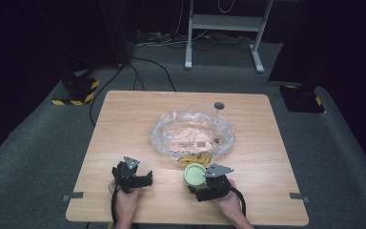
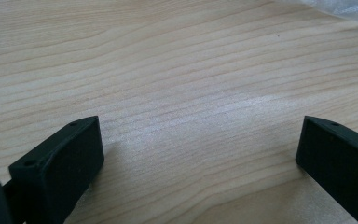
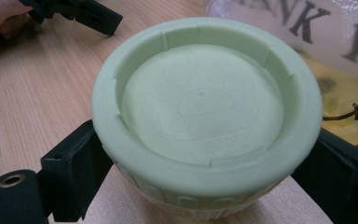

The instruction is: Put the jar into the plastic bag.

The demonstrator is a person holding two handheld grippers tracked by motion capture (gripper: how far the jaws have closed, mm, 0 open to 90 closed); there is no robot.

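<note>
Landmark: the crumpled clear plastic bag (image 1: pixel 193 133) lying mid-way across the pale wood-grain surface (image 1: pixel 124 114). Right gripper (image 1: pixel 205 177) sits just off the bag's near edge, jaws closed on a pale green round ribbed plastic container (image 1: pixel 195 173), one jaw on each side below its rim; the container is tilted toward the camera in the right gripper view, its recessed face (image 3: pixel 200 105) embossed with a paw-print outline. Left gripper (image 1: pixel 132 175) rests well to the near-left of the bag, jaws spread wide with nothing between them, bare wood under them in the left gripper view. Risks, as I judge them: the grip is on a curved, ribbed wall, so the container could rotate or slip out if the hold loosens; the thin bag sits close ahead and could snag on a jaw and drag. Writing: large dark capitals on the bag read partly as "ANK Y" in the right gripper view, probably "THANK YOU"; a yellow smiley print (image 3: pixel 342 109) sits below it. A small printed label farther in is too fine to read.
</note>
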